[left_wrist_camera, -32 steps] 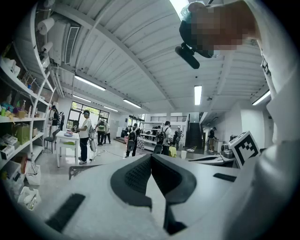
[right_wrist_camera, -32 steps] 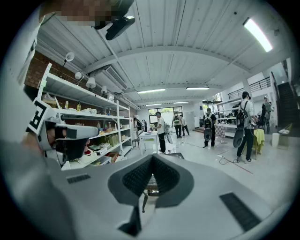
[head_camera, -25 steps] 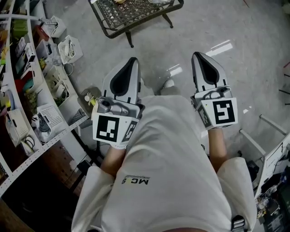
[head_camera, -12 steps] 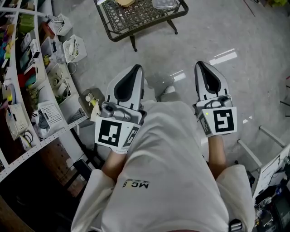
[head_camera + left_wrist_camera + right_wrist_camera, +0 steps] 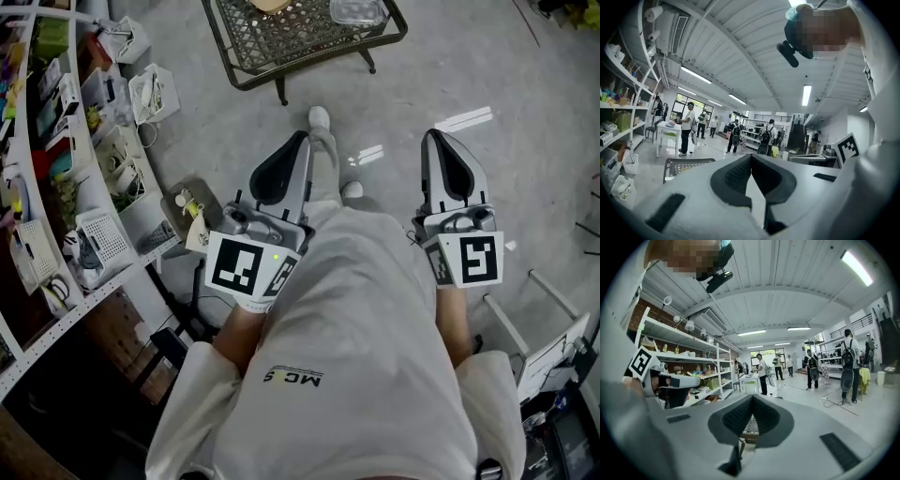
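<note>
Although the black mesh table (image 5: 281, 42) stands straight ahead of us on the grey floor (image 5: 525, 94), the top edge of the head view cuts off its far part. We see only its near rim, two legs, and parts of a clear container (image 5: 356, 11) and a tan thing (image 5: 270, 5) lying on it; what the tan thing is we cannot tell. Our white shirt (image 5: 347, 356) fills the lower middle of that view and hides the floor under us.

Our left gripper (image 5: 300, 141) is clenched: in the left gripper view its two jaws meet at the tips with nothing between them. Our right gripper (image 5: 438, 136) is likewise closed tip to tip and empty; through the slot lower down between its jaws a bit of the table's mesh shows. Both grippers hang in the air, apart from each other, pointing toward the table and well short of it.

One white shoe (image 5: 320, 118) shows on the floor between the left gripper and the table. To our left runs a white shelf rack (image 5: 56, 187) crowded with bins and goods too small to name. Farther off in the gripper views, several people (image 5: 762, 369) stand about the hall near a white table (image 5: 665, 138).
</note>
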Motion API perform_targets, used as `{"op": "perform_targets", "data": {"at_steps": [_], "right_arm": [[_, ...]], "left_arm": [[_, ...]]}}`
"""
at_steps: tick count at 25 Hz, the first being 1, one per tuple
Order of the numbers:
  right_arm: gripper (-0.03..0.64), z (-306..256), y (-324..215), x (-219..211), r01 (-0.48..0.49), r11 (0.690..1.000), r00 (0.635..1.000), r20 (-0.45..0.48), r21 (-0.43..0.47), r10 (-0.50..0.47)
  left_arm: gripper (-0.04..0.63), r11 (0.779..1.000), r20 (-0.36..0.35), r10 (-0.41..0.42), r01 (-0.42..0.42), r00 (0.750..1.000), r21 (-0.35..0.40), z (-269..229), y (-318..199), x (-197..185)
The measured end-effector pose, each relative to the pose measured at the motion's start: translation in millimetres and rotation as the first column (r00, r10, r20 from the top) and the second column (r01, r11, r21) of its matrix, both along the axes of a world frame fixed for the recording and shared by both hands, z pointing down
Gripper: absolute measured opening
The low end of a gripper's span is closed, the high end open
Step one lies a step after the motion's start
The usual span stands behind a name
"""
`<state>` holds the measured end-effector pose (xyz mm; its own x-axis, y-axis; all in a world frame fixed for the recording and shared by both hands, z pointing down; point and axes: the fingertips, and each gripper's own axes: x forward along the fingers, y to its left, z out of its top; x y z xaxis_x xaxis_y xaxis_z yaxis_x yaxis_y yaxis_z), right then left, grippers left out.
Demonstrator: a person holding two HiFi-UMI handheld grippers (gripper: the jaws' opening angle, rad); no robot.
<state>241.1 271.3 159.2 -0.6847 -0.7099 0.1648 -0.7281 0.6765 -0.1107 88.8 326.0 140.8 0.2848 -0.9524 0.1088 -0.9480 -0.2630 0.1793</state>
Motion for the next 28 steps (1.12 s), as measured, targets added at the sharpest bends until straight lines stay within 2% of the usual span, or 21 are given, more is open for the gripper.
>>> {"op": "perform_targets", "data": {"at_steps": [4, 9, 16, 22, 28], "right_arm": [[0.017, 6.7, -47.8, -16.9, -0.007, 1.000, 1.000, -0.027, -0.009, 0.006], [0.017, -4.4, -122.0, -57.4, -0.006, 1.000, 0.997, -0.077, -0.011, 0.005], [0.017, -11.4, -219.8, -100.5, -0.071, 0.997, 0.991, -0.113, -0.021, 0.068], [0.017, -7.3, -265.2, -133.4, -0.071, 0.996, 0.988, -0.141, -0.052, 0.063], [0.017, 12.0, -306.8, -144.9, -0.077, 0.992, 0.986, -0.157, -0.101, 0.061]], "left_arm": [[0.025, 0.999, -0.011, 0.034, -0.034, 0.999, 0.006, 4.5, -56.3, -13.7], [0.025, 0.999, -0.046, 0.052, -0.052, 0.998, 0.006, 1.2, -136.6, -48.6], [0.025, 0.995, -0.086, 0.102, -0.102, 0.991, 0.012, -5.7, -231.4, -98.5], [0.025, 0.991, -0.106, 0.134, -0.133, 0.985, 0.017, -5.4, -283.3, -120.3], [0.025, 0.991, -0.125, 0.121, -0.126, 0.985, -0.035, 11.7, -319.2, -133.9]]}}
